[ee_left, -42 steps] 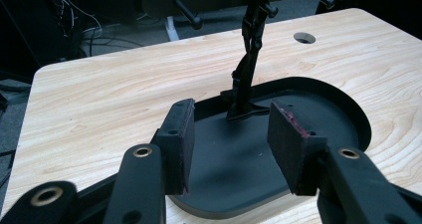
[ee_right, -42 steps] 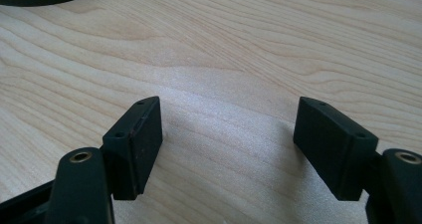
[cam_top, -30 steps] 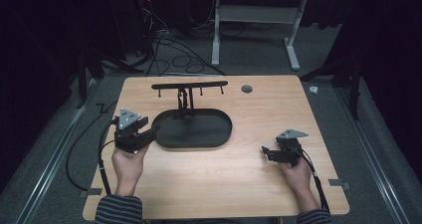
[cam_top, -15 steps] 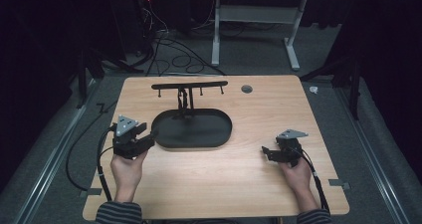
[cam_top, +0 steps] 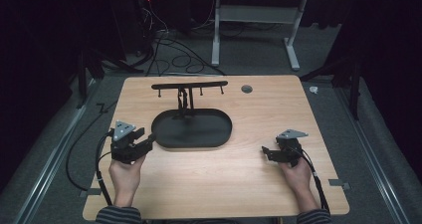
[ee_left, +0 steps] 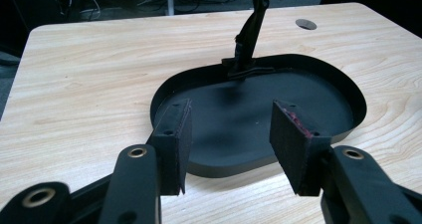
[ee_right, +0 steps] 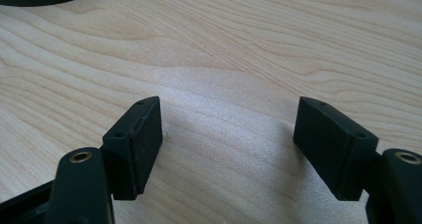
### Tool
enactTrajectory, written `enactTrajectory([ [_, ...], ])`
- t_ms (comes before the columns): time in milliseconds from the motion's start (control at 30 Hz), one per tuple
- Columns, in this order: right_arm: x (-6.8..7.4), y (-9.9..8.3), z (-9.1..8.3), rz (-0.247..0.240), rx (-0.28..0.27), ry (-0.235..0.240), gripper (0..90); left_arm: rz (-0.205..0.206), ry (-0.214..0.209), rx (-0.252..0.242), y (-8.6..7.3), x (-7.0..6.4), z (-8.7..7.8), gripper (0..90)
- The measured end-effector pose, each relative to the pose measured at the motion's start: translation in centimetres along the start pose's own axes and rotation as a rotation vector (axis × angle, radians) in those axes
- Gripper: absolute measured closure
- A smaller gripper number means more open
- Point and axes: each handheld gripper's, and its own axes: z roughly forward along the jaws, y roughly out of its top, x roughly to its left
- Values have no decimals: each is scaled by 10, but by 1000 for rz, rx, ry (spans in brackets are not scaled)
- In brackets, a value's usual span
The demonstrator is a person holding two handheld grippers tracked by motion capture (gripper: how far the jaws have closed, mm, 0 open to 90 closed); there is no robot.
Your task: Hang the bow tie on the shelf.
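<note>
Black oval shallow-rimmed tray [cam_top: 191, 129] with upright hook-bar stand [cam_top: 188, 87] sits mid light wooden bench [cam_top: 219, 184]. Likely rigid, light, top-heavy; smooth rim slippery. Left tongs [cam_top: 149, 140] released just beside near rim; right tongs [cam_top: 266, 152] released, well apart. Best hold: rim wall.

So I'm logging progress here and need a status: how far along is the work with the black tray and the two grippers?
Nothing looks done yet: the black oval tray lies bare on the table, its upright stand with nothing hung on it. In hand: the left gripper hangs open at the tray's near left rim. The right gripper is open over bare wood, apart from the tray. Any grasp or move remains.
</note>
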Motion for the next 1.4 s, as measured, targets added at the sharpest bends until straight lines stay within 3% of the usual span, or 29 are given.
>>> enactTrajectory([
  [1400, 0, 0, 0, 0, 0, -1, 284, -85, -6, 52, -37, 9, 4, 480],
])
